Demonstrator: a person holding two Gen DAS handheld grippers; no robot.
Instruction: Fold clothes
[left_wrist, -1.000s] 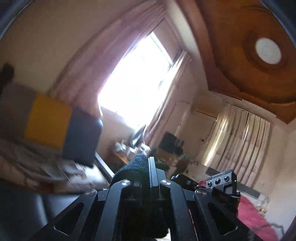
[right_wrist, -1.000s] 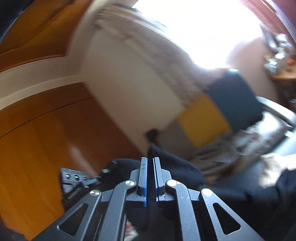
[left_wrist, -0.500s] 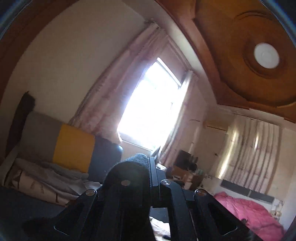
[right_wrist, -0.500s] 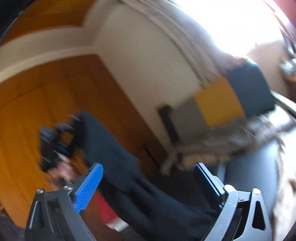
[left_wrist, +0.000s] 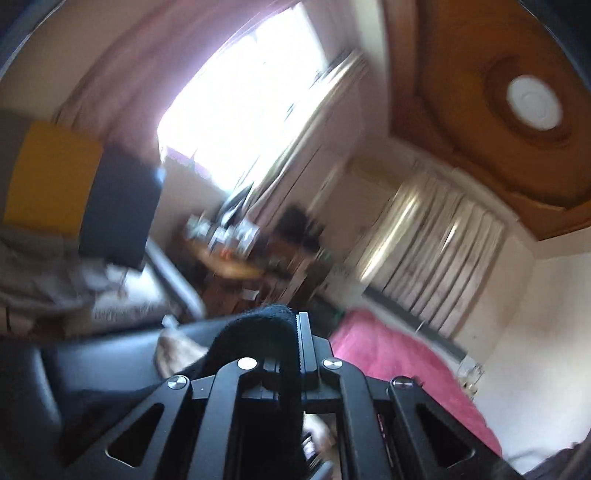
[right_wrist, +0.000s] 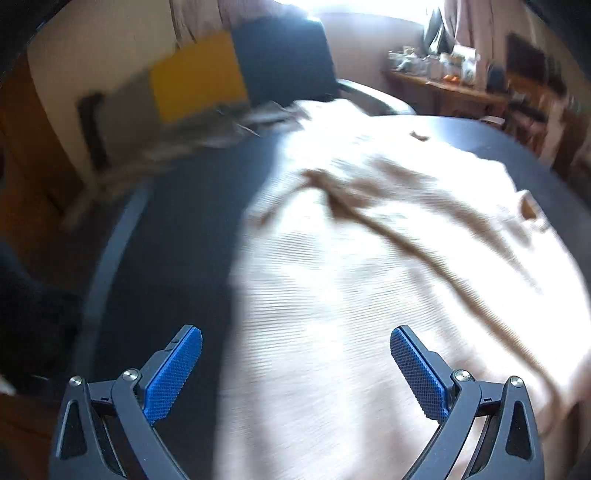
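Black cloth (left_wrist: 258, 332): we see it pinched in left tool (left_wrist: 298, 325), jaws closed on it, fabric bulging over left finger. Cream ribbed garment (right_wrist: 369, 277): we see it spread on dark worktop (right_wrist: 177, 221), lying below and ahead of right tool (right_wrist: 295, 365). Right tool spread wide, having just opened; nothing between blue pads (right_wrist: 173, 373). Both views blurred.

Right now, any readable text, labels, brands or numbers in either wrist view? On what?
None readable.
Items on the wooden side table: any labels are blurred, too small to read.
Black garment, cream ribbed cloth, both grippers: no print or markings visible.
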